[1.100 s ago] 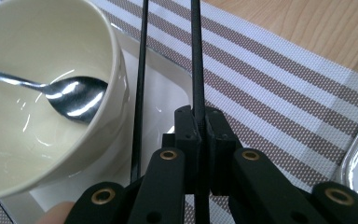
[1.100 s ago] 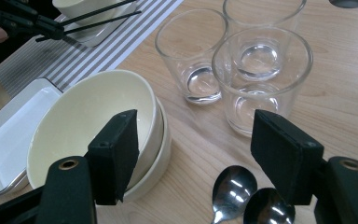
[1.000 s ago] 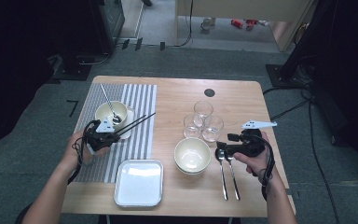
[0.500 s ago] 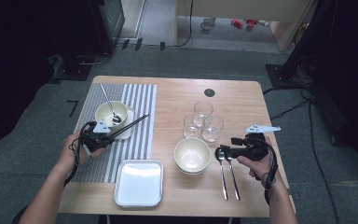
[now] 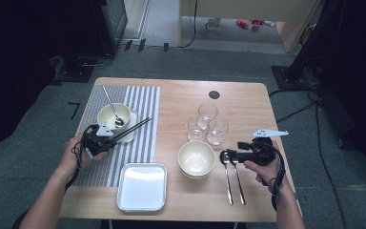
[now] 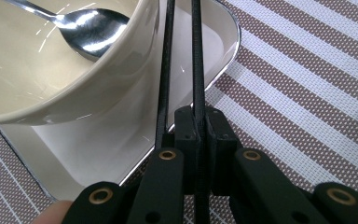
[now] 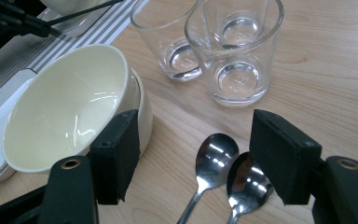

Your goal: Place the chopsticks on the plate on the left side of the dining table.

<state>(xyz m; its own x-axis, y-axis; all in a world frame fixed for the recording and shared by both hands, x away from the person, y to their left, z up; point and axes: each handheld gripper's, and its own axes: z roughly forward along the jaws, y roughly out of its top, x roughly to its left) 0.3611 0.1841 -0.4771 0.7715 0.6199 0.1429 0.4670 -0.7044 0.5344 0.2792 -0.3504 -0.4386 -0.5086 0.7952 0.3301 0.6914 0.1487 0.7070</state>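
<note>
My left gripper [image 5: 103,137] is shut on a pair of black chopsticks [image 5: 133,127] that point up and to the right over the striped mat [image 5: 143,143]. In the left gripper view the chopsticks [image 6: 197,56] run from the closed jaws [image 6: 198,133] past the cream bowl [image 6: 74,88], which holds a spoon [image 6: 86,32] and sits on a small white tray [image 6: 209,51]. My right gripper [image 5: 233,150] stands open, low over the heads of two metal spoons [image 5: 233,177]. In the right gripper view both spoon heads [image 7: 216,151] lie between the spread pads [image 7: 121,149].
Stacked cream bowls [image 5: 197,159] sit just left of the spoons, and three glasses [image 5: 208,123] stand behind them. A white rectangular tray [image 5: 142,187] lies at the front edge. A dark round hole [image 5: 214,94] marks the far tabletop.
Almost nothing differs. The right gripper has edged slightly left over the spoon heads, and the left gripper still holds the chopsticks in the same place.
</note>
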